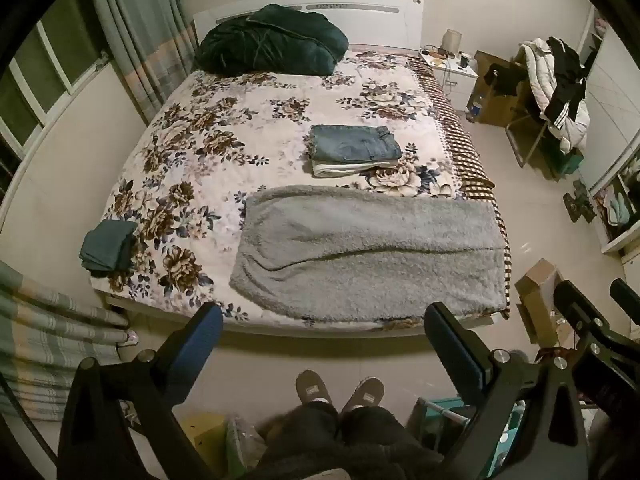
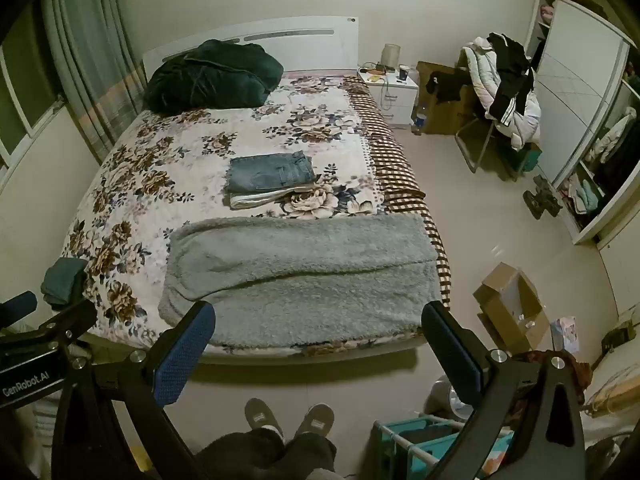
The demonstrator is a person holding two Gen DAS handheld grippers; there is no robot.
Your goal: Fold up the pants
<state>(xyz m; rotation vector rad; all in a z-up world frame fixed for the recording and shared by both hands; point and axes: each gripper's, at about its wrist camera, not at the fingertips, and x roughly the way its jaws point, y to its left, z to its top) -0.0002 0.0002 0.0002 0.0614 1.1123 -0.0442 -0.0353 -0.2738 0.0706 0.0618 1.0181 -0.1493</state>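
In the left wrist view, a small folded teal garment point(image 1: 109, 250) sits at the left edge of the frame, on the corner of the bed point(image 1: 192, 152). Above it, at upper centre-left, a dark green quilt point(image 1: 272, 42) is bundled against the white headboard point(image 1: 360, 10). At bottom centre my left gripper point(image 1: 323, 322) hangs over the floor with its blue-padded fingers spread wide and nothing between them, just short of the bed's near edge. My slippers point(image 1: 340, 390) show below it. Straight ahead, across the near end of the floral bedspread, lie the fluffy grey pants point(image 1: 372, 248), stretched flat from centre to the right side of the mattress, one leg over the other with a long crease between them. Beyond them, mid-frame, folded blue jeans point(image 1: 354, 143) rest on top of a folded white garment point(image 1: 344, 169). At the upper right stands a white nightstand point(image 1: 456, 74), then a chair heaped with clothes point(image 1: 560, 92); an open cardboard box point(image 1: 540, 300) is on the floor at lower right.

In the right wrist view, my right gripper point(image 2: 318, 322) is likewise wide apart and empty, fingers framing the near edge of the pants point(image 2: 300, 276) without touching them. The left gripper's body shows at the lower left edge, and a wardrobe point(image 2: 580, 128) fills the right edge.
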